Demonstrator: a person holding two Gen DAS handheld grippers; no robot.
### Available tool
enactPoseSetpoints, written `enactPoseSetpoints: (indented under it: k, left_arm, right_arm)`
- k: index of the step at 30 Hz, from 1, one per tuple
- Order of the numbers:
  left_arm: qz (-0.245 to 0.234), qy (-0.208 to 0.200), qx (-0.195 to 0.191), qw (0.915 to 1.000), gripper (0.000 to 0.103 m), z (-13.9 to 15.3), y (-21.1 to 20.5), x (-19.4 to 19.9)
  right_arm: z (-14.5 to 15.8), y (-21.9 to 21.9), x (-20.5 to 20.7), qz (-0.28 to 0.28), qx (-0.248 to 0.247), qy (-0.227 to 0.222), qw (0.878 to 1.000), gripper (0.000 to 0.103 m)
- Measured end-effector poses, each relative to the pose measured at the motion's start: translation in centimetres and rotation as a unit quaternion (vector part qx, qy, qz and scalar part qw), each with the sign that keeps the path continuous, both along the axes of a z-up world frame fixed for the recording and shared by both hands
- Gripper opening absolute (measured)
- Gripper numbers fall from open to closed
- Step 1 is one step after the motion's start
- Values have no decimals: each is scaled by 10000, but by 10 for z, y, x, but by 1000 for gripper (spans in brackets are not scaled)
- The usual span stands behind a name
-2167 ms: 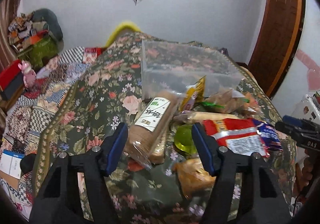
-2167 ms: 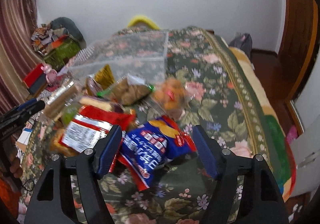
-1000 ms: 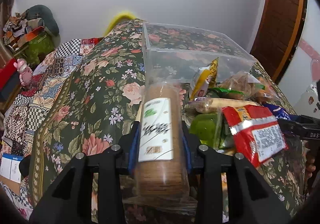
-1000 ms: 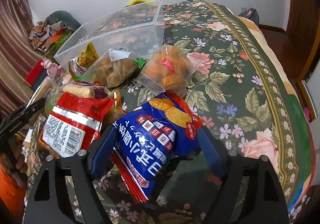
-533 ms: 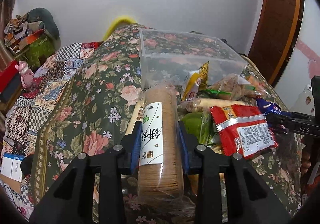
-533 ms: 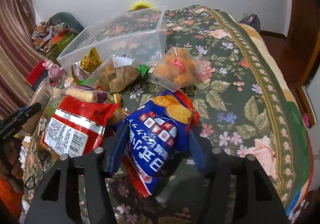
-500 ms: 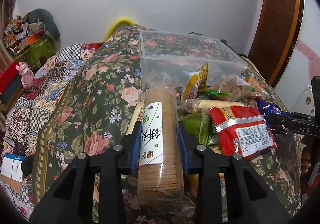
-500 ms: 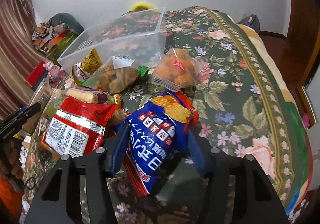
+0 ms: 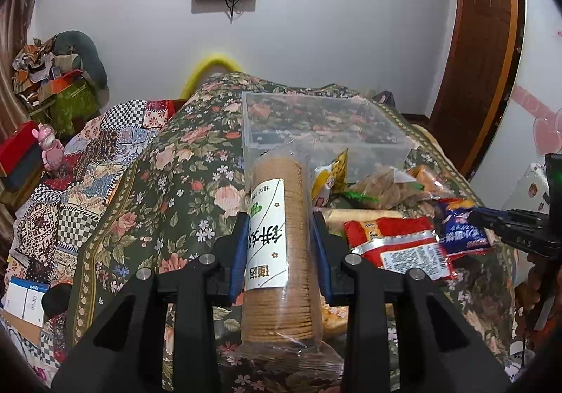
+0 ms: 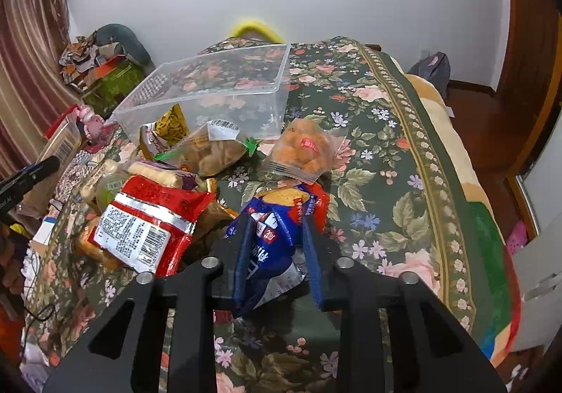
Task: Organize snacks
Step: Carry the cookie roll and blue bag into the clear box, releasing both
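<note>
My left gripper (image 9: 280,245) is shut on a long clear sleeve of brown biscuits (image 9: 279,235) with a white label, held above the floral cloth. My right gripper (image 10: 277,245) is shut on a blue cracker bag (image 10: 274,231), which crumples between the jaws; the bag also shows in the left wrist view (image 9: 460,231). An empty clear plastic bin (image 10: 217,91) stands behind the snack pile; it also shows in the left wrist view (image 9: 316,122). A red packet (image 10: 147,221), a bag of brown snacks (image 10: 214,150) and a bag of orange snacks (image 10: 305,150) lie in front of the bin.
A yellow packet (image 10: 168,129), a long bread stick (image 10: 154,173) and a green cup (image 10: 109,185) lie in the pile. The floral cloth (image 10: 386,161) runs right to a bed edge. Clutter and a pink toy (image 9: 51,147) sit at the left.
My right gripper has closed tighter on the blue bag and lifted it slightly. My left gripper has raised the biscuit sleeve a little.
</note>
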State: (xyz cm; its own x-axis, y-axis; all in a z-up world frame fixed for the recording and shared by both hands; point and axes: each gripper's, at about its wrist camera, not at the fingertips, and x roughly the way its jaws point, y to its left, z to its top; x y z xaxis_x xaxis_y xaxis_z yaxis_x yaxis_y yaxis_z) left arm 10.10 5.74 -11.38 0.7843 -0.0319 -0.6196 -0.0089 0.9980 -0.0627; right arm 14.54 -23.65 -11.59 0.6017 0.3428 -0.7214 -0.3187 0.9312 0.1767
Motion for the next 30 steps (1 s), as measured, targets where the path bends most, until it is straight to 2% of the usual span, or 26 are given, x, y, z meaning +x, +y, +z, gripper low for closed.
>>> enactPoseSetpoints:
  k: [1,2,5,7,9,11,13,17,19,24,28,30]
  left_arm:
    - [7,-26,-11,10000,34,2,0,0]
    - [-1,-44,-23,10000,34,4,0,-1]
    - [3,-56,-52,10000,34,5,-1,-1]
    - [-1,-43,-80,10000,34,5,-1,-1]
    - [-10,-17,-92,10000,34,3,-2,-2]
    - [-15,11,-107,9999,34,2,-2,-2]
    - [-16,40,-121,9999,34,-1,-1,-3]
    - [-5,108,-152,9998,34,-7,0,-1]
    - [-3,144,-180,9997,34,-10,1,0]
    - [-20,165,-156,9997,34,-13,-1,0]
    - [-35,161,-156,9997,34,-13,-2,-1]
    - [-28,163,-156,9997,34,-13,-2,-1]
  right_arm:
    - [2,-1,0,-3,21,-10,10000,3]
    - [4,-3,0,15,83,24,10000,2]
    - [4,-4,2,-84,5,71,9999,2]
    - [-1,-5,6,-169,55,264,9995,5]
    - [-8,-7,13,-307,71,470,9984,19]
    - [-16,-10,19,-427,238,696,9964,58]
    - [-24,-10,24,-511,322,836,9947,68]
    - [-37,-7,34,-434,635,1176,9901,77]
    - [-38,0,37,-379,547,1172,9909,82]
    - [-44,19,36,-152,242,1192,9925,84]
    - [-50,20,39,-128,332,1236,9917,81]
    - [-49,21,37,-46,378,1200,9920,68]
